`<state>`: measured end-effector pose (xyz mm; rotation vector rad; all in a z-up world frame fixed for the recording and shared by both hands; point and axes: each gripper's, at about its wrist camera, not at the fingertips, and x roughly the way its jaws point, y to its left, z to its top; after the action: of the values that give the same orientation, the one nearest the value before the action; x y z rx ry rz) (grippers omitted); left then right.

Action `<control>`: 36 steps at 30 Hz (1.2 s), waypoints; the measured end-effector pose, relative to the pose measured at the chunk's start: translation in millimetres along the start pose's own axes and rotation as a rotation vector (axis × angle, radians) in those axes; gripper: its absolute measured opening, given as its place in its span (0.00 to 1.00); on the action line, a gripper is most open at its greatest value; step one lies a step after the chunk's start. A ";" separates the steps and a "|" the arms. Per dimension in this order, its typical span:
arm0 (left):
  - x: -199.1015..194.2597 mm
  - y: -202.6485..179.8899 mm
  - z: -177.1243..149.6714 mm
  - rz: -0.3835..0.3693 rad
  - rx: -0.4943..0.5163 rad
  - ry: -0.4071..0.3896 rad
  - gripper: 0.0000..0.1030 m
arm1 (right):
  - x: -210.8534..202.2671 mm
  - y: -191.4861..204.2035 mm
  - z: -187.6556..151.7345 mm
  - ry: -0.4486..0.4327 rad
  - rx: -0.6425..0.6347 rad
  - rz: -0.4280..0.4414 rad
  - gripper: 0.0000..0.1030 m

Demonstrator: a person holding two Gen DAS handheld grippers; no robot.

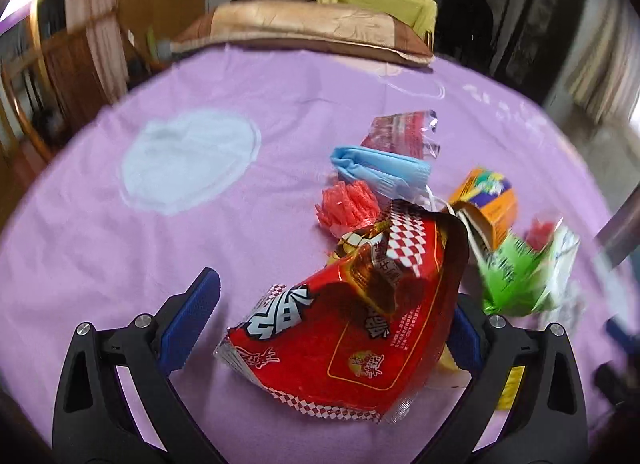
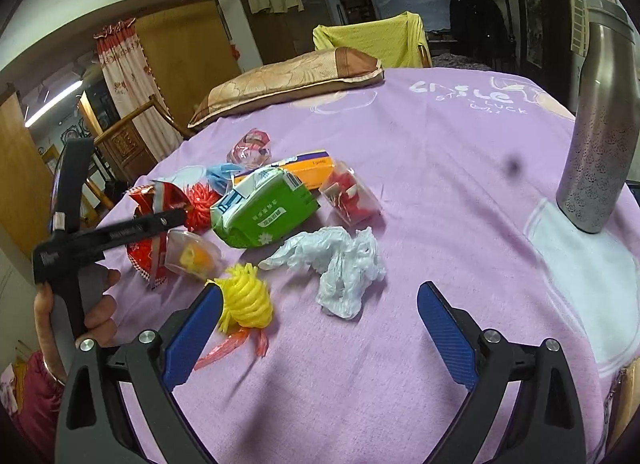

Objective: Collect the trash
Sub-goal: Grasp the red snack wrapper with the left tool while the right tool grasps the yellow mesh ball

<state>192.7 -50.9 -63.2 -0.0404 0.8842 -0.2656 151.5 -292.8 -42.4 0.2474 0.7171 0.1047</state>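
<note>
Purple bedspread (image 2: 440,191) under everything, pillow (image 2: 288,79) at the far edge, steel flask (image 2: 596,135) off right. Trash heaped mid-bed: red snack bag (image 1: 352,328) sitting between the wide-open left gripper (image 1: 328,328), probably lined up for a grab. Right gripper (image 2: 320,328) spread too, holding nothing, hovering near white plastic bag (image 2: 340,264).

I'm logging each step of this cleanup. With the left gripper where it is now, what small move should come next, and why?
Probably close the left gripper on the red snack bag. Its blue fingers stand open on either side of the bag, which lies on the purple cloth between them and looks ungripped. The right gripper is open over bare cloth.
</note>
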 end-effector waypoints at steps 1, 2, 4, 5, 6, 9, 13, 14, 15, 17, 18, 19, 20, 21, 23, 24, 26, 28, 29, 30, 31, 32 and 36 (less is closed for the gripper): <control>3.3 8.8 -0.1 -0.023 -0.053 0.017 0.94 | 0.7 -0.1 -0.8 0.006 0.002 0.002 0.93; 8.4 16.9 -0.8 -0.046 -0.102 0.048 0.94 | 2.1 -0.3 -0.8 0.016 0.006 0.005 0.93; 13.0 27.6 -0.2 -0.108 -0.149 0.076 0.94 | 4.9 0.3 -1.5 0.033 0.009 0.006 0.93; 11.9 30.9 -0.4 -0.124 -0.161 0.068 0.94 | 5.3 0.6 -1.9 0.037 0.008 0.004 0.93; 12.4 35.1 -1.4 -0.147 -0.180 0.071 0.94 | 5.5 0.9 -2.2 0.039 0.006 0.004 0.93; 9.2 39.3 -0.8 -0.179 -0.187 0.066 0.94 | 6.1 0.6 -2.6 0.047 0.009 0.003 0.93; 6.1 46.3 -1.4 -0.229 -0.216 0.057 0.93 | 8.0 -2.7 -2.4 0.054 0.032 0.003 0.93; 5.8 47.7 -1.6 -0.238 -0.222 0.057 0.93 | 8.1 -3.5 -2.5 0.055 0.035 0.002 0.93; 5.6 48.7 -1.5 -0.244 -0.226 0.055 0.93 | 8.7 -4.3 -2.5 0.056 0.037 0.003 0.93; 4.7 47.3 -0.3 -0.255 -0.222 0.049 0.88 | 9.1 -4.6 -2.3 0.057 0.037 0.003 0.93; 4.1 45.2 0.2 -0.257 -0.213 0.046 0.86 | 9.2 -5.0 -2.2 0.058 0.038 0.003 0.93; 2.8 42.8 0.6 -0.254 -0.201 0.040 0.86 | 9.6 -5.4 -2.6 0.059 0.038 0.002 0.93; 0.9 40.3 0.6 -0.252 -0.189 0.032 0.85 | 9.8 -5.5 -2.7 0.060 0.039 0.002 0.93; -2.1 37.3 0.9 -0.247 -0.171 0.017 0.85 | 9.7 -5.9 -3.0 0.060 0.040 0.002 0.93; -6.1 31.6 0.6 -0.236 -0.143 -0.006 0.80 | 9.9 -6.5 -2.9 0.059 0.045 0.002 0.93; -9.1 28.0 0.4 -0.230 -0.123 -0.020 0.80 | 10.3 -6.7 -2.5 0.060 0.047 0.002 0.93; -11.9 22.8 0.5 -0.220 -0.098 -0.038 0.78 | 10.6 -7.1 -2.8 0.062 0.050 0.001 0.93; -15.5 19.4 0.5 -0.208 -0.079 -0.060 0.78 | 10.8 -7.2 -3.4 0.062 0.056 0.000 0.93; -16.6 18.6 0.6 -0.207 -0.074 -0.067 0.78 | 11.1 -7.8 -2.9 0.062 0.059 0.000 0.93; -18.2 17.7 0.4 -0.209 -0.068 -0.075 0.78 | 10.8 -8.4 -3.1 0.060 0.063 0.000 0.93; -18.7 17.3 0.7 -0.211 -0.066 -0.078 0.78 | 9.9 -8.9 -2.7 0.056 0.065 0.002 0.93; -19.2 18.1 0.4 -0.213 -0.066 -0.081 0.78 | 8.7 -8.3 -2.7 0.049 0.061 0.006 0.93; -20.8 20.6 0.6 -0.226 -0.076 -0.088 0.78 | 8.2 12.6 -3.7 0.054 -0.029 0.050 0.93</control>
<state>185.0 -25.9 -50.0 -0.2219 0.8024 -0.4385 155.1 -278.5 -47.0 0.2352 0.7629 0.1698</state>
